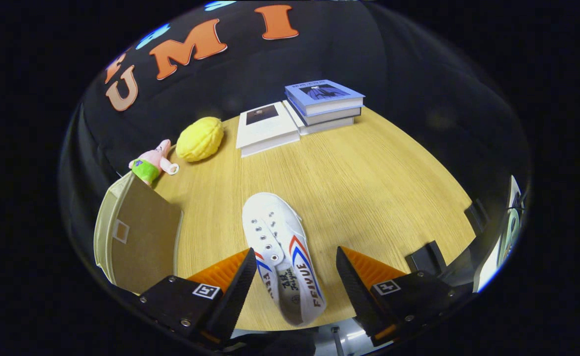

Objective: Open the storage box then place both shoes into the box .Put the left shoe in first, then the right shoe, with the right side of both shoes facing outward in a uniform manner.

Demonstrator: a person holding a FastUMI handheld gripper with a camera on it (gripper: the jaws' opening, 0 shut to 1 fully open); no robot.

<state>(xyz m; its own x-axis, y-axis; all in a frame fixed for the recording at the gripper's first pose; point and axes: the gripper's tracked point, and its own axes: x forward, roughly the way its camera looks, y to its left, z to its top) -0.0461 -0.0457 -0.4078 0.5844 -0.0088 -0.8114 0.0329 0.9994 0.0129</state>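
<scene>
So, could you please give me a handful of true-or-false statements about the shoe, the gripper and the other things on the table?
1. The white canvas shoe with red and blue stripes lies between the gripper fingers, which stand apart. True.
2. The fingers are pressed onto the shoe. False: both fingers stand off its sides.
3. The beige fabric storage box sits left of the fingers. True.
4. The yellow lemon-shaped plush lies on the stack of books. False: it lies on the light wooden table, beside the pink plush toy with green shorts.
5. A second shoe lies inside the box. False: none shows there.
</scene>
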